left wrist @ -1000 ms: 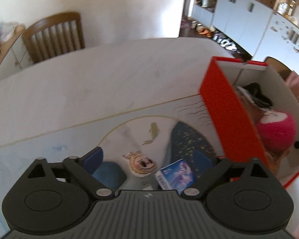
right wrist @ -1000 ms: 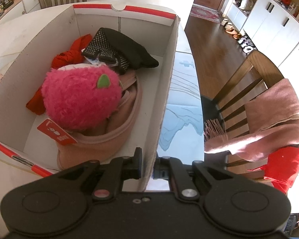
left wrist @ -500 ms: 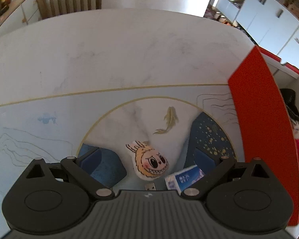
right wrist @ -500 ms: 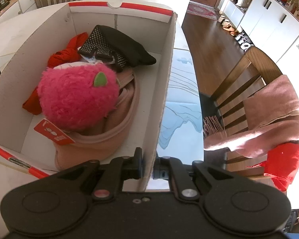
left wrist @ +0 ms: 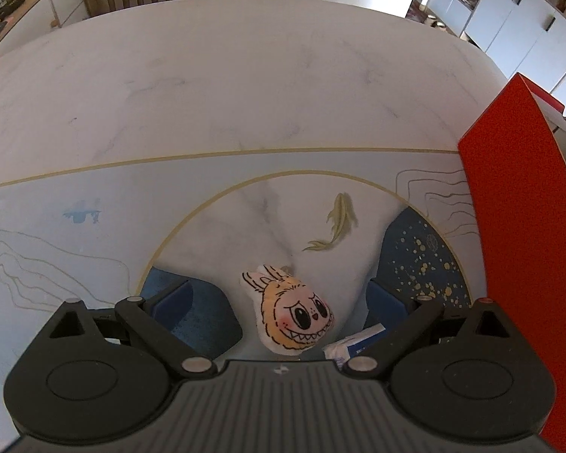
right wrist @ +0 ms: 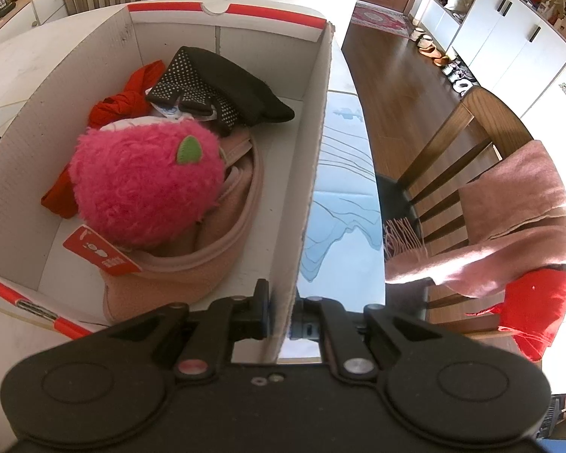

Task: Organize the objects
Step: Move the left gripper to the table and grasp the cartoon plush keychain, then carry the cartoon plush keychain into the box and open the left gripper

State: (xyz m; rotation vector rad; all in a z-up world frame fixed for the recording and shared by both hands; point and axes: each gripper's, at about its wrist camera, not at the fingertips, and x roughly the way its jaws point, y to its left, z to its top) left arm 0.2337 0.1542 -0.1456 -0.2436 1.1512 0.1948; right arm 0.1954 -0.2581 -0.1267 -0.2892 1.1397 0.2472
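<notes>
Left jaws: the left gripper (left wrist: pixel 285 302) points steeply down at the counter with its jaws wide apart; the two blue pads (left wrist: pixel 175 298) stand on either side of the plush face charm without touching it.
Plush face charm: a small flat toy (left wrist: pixel 292 317) with rabbit ears, orange fur and a toothy grin lies on the counter between the left jaws, roughly midway.
Blue-and-white packet: a small packet (left wrist: pixel 356 343) lies just beside the charm, on the box side, partly hidden under the gripper's linkage.
Right jaws: the right gripper (right wrist: pixel 281 311) has its jaws clamped on the near end of the box's side wall, one finger inside the box and one outside.
Cardboard box: the open box (right wrist: pixel 313 158), white inside with red outer faces and red rim trim, stands on the counter; seen from the left wrist, its red wall (left wrist: pixel 524 245) rises close beside the charm.
Pink fuzzy plush: a round, bright pink toy (right wrist: pixel 147 185) with a green felt leaf and a red tag lies in the box, on top of a dusty pink garment (right wrist: pixel 192 264).
Black studded item: a dark fabric piece (right wrist: pixel 215 90) with small studs lies in the box beyond the pink plush, towards the far wall.
Red cloth: a red fabric piece (right wrist: pixel 120 102) lies in the box next to the black item, against the box's other long wall.
Counter: a pale marble-look top (left wrist: pixel 245 87) with gold lines, a gold fish and dark blue patches.
Chair: a wooden chair (right wrist: pixel 471 128) stands outside the box past the counter edge, draped with a pink fringed scarf (right wrist: pixel 509 219).
</notes>
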